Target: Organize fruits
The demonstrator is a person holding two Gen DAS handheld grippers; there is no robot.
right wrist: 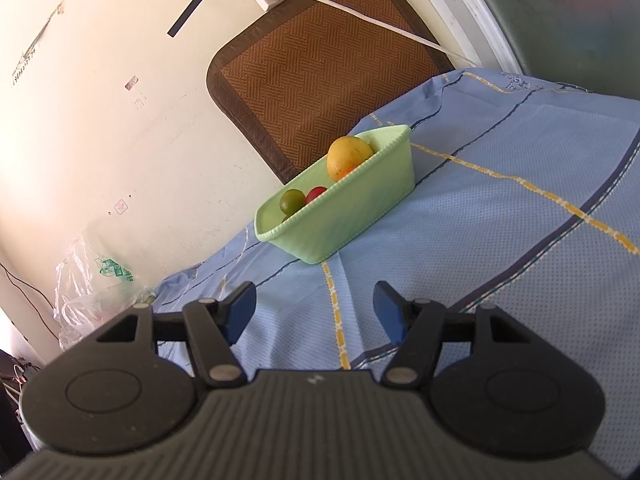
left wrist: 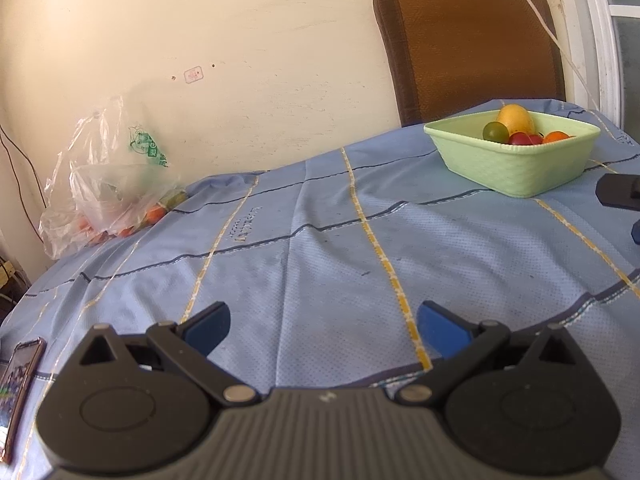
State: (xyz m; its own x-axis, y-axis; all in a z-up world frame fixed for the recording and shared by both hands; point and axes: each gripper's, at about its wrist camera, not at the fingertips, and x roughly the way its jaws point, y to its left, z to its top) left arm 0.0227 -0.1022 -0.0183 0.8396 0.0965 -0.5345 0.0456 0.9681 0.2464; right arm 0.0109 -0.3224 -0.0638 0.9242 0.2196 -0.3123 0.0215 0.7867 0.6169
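Note:
A pale green basket (left wrist: 520, 168) (right wrist: 352, 216) stands on the blue tablecloth at the far right of the left wrist view. It holds a yellow mango (left wrist: 515, 118) (right wrist: 349, 157), a green round fruit (left wrist: 495, 132) (right wrist: 292, 201), a red fruit (left wrist: 522, 139) (right wrist: 316, 193) and an orange one (left wrist: 556, 136). A clear plastic bag (left wrist: 108, 184) (right wrist: 92, 296) with orange and green fruits lies at the far left by the wall. My left gripper (left wrist: 324, 326) is open over bare cloth, well short of both. My right gripper (right wrist: 314, 312) is open and empty, a short way in front of the basket.
A brown woven chair back (left wrist: 472, 40) (right wrist: 328, 72) stands behind the basket. A phone (left wrist: 18, 392) lies at the near left table edge. The other gripper's black tip (left wrist: 620, 196) shows at the right edge. A white cable (right wrist: 360, 12) runs down the wall.

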